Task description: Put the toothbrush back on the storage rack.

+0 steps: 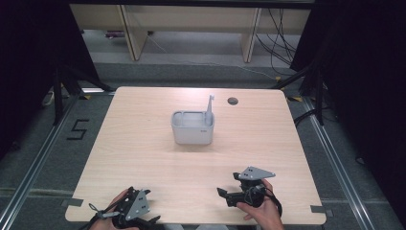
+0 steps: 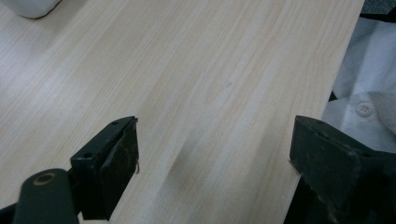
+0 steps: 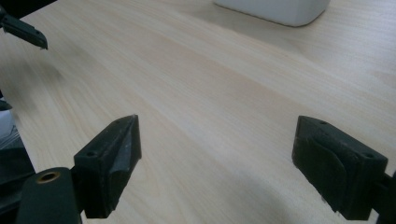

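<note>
Grey, the caddy stands mid-table in the high view with both grippers well short of it at the near edge, while the left gripper view and the right gripper view each show 2 jaws spread wide over bare wood, the caddy's base beyond them.

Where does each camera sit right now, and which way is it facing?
High view: above the near edge, looking forward and down on the table; both hands and grippers show.
Left gripper view: looks along its open jaws across bare wood.
Right gripper view: the same, toward the grey caddy.
Shared: the caddy also shows in the high view.
</note>
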A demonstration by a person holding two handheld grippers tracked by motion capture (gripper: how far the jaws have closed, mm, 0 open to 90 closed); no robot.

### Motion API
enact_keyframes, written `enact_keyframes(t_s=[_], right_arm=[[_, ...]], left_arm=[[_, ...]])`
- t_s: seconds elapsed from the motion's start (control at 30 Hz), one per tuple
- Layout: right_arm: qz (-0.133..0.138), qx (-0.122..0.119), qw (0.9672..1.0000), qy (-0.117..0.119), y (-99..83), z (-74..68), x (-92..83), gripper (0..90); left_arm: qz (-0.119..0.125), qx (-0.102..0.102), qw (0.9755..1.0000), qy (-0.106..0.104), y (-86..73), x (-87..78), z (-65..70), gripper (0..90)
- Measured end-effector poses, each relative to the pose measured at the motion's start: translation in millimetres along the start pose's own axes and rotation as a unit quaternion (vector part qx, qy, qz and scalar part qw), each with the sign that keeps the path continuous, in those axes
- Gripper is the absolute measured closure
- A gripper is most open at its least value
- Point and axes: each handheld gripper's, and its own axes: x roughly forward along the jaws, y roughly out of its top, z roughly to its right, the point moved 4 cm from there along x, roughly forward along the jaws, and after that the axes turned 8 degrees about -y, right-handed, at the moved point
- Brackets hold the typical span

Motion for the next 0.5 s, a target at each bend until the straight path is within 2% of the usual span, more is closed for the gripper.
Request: enact_keyframes(t_s=[0.07, 0.1, 0.17, 0.2, 0.5], right_arm=[[-0.008, 0.003, 1.0000, -0.003, -3.3, -2.2, -2.7, 16.4], [-0.005, -0.009, 0.9999, -0.009, -4.0, -0.6, -3.2, 16.4], [-0.008, -0.018, 0.9998, -0.010, -4.9, 0.3, -3.9, 16.3], [-0.013, -0.014, 0.9996, -0.019, -8.0, 0.0, -5.9, 16.4], [-0.022, -0.029, 0.9991, -0.019, -18.5, 2.8, -12.1, 16.4]], left_arm=[[-0.001, 0.000, 1.0000, 0.000, -0.2, -0.1, 0.2, 15.3], [-0.001, 0.000, 1.0000, 0.000, -0.2, -0.1, 0.2, 15.3], [-0.001, -0.001, 1.0000, 0.000, -0.1, 0.1, 0.2, 15.4], [0.006, -0.006, 1.0000, 0.000, 0.3, 0.9, 1.0, 15.3], [0.004, -0.007, 1.0000, -0.001, 0.1, 1.0, 1.4, 15.4]])
